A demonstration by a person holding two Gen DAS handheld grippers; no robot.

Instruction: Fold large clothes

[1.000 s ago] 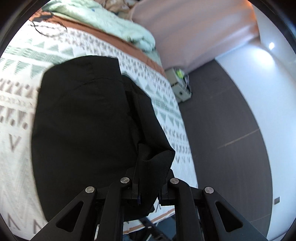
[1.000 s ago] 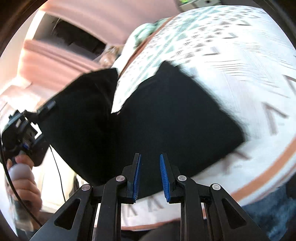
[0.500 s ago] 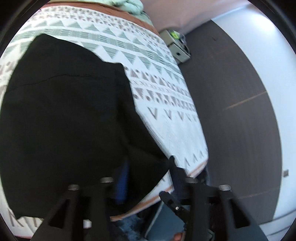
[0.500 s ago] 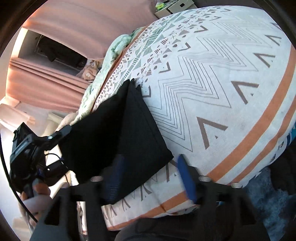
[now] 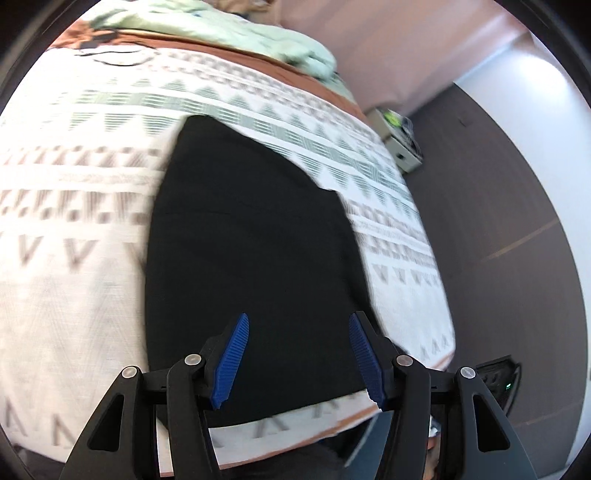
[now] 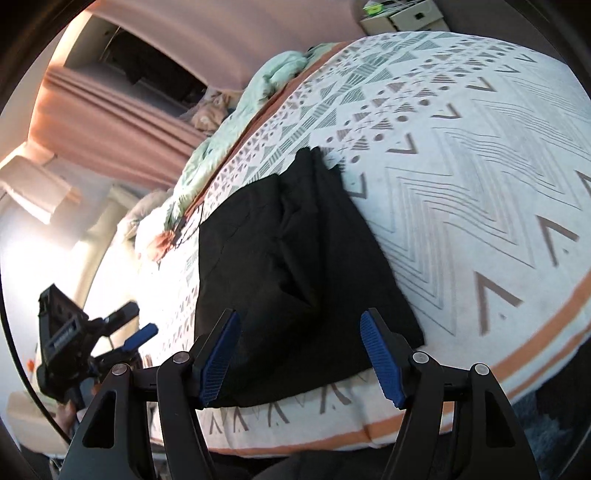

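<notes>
- Left claw [image 5: 299, 354] and right claw [image 6: 301, 354] have both just spread; nothing sits between their pads.
- Folded black garment [image 5: 243, 251] lies flat on the patterned bed [image 5: 74, 288] near its foot edge.
- Green blanket [image 5: 221, 33] is bunched at the far end.

A plain black garment [image 5: 251, 236] lies on a white bedspread [image 6: 480, 177] patterned with grey-green triangles, brown chevrons and an orange stripe.

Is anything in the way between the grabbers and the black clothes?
Nothing visible. The black garment lies bare on the patterned bedspread, right below the left gripper and right gripper, both open.
</notes>
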